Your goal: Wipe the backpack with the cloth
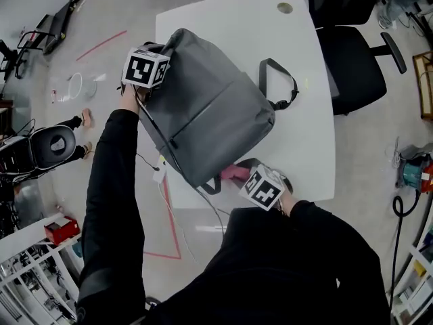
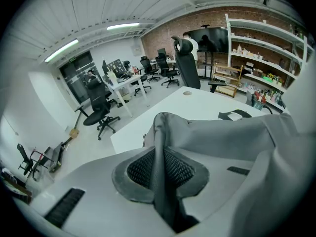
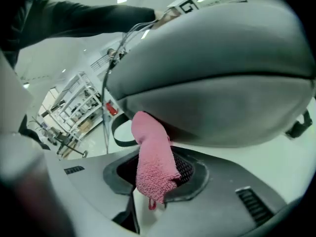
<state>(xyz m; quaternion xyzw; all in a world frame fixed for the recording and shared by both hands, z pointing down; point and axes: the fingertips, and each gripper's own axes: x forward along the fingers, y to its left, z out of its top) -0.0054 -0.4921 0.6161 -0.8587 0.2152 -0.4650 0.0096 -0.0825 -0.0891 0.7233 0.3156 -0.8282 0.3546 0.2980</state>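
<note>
The left gripper's (image 2: pixel 160 171) fingers (image 2: pixel 138 169) are pinching a grey backpack (image 1: pixel 210 114) fold. The right gripper's (image 3: pixel 158 174) fingers are pinching the pink cloth (image 3: pixel 153 157) against its base. Most wiping probably remains.

Your room is lit brightly and evenly from above by long white ceiling tube lamps (image 2: pixel 123 26). In the head view the rounded grey fabric backpack (image 1: pixel 210 114) throws only a soft shadow on the smooth white table (image 1: pixel 304 147). Both gripper views bend strongly and turn black at the corners. The fluffy pink cloth (image 3: pixel 154 162) is sharp, but the lower left edge there is blurred.
</note>
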